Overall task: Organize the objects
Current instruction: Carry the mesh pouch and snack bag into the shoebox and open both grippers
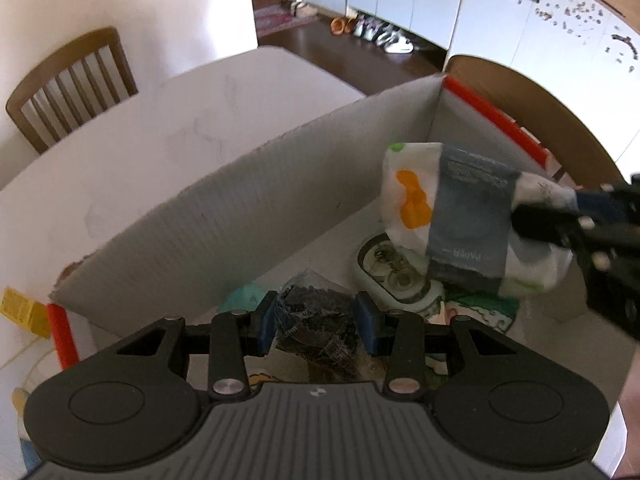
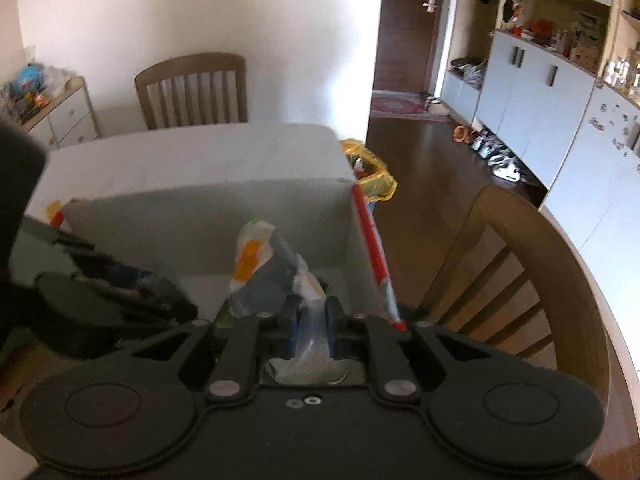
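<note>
Between the blue pads of the left gripper (image 1: 316, 322) sits a dark crinkled packet (image 1: 316, 328), the jaws closed on its two sides, low inside a grey cardboard box (image 1: 224, 220). Over to the right, the right gripper (image 2: 311, 330) has its jaws shut tight on the thin clear edge of a white pouch with orange patches and a grey label (image 1: 460, 220), held up above the box floor near the far corner. On that floor beneath the pouch lie a white oval case (image 1: 394, 276), a green-and-white printed pack (image 1: 486, 312) and something teal (image 1: 244, 298) against the long wall. Red tape (image 1: 496, 114) runs along the box's right rim. Outside the left corner a yellow tag (image 1: 20, 308) lies on the white counter (image 1: 160, 128) that carries the box. Wooden chairs stand at the far side (image 2: 192, 90) and the right side (image 2: 532, 280). Beyond are dark wood flooring (image 2: 432, 152), white cabinets (image 2: 532, 96) and a row of shoes (image 2: 494, 152).
</note>
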`<state>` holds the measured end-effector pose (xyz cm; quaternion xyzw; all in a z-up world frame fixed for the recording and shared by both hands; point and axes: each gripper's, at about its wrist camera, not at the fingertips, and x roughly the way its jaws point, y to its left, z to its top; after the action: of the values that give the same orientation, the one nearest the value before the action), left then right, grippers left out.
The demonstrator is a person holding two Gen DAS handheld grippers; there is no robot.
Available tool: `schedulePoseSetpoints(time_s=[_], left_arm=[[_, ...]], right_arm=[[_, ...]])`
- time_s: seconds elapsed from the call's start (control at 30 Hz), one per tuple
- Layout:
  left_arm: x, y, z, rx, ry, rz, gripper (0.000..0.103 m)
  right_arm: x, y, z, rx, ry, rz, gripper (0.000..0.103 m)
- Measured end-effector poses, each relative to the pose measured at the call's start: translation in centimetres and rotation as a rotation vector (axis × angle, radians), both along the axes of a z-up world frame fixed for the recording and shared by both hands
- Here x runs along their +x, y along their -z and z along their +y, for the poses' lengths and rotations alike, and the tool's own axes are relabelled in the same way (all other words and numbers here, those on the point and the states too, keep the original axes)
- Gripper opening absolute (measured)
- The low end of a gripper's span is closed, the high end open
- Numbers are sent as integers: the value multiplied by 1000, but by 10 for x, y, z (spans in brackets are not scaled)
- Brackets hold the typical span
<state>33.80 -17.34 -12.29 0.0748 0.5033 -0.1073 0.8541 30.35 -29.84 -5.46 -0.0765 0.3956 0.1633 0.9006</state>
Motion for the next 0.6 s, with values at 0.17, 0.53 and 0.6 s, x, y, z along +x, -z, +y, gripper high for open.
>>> schedulePoseSetpoints(time_s=[0.17,0.53,0.6], left_arm=[[10,11,1,2,-10,55,41],[10,12,0,4,-1,62,48],[9,8,-2,3,1,47,58]], right_arm=[[4,-1,-8,23,-2,11,20],[3,-13,-25,76,-26,13,41],[2,-15,-27,81,-28,9,42]])
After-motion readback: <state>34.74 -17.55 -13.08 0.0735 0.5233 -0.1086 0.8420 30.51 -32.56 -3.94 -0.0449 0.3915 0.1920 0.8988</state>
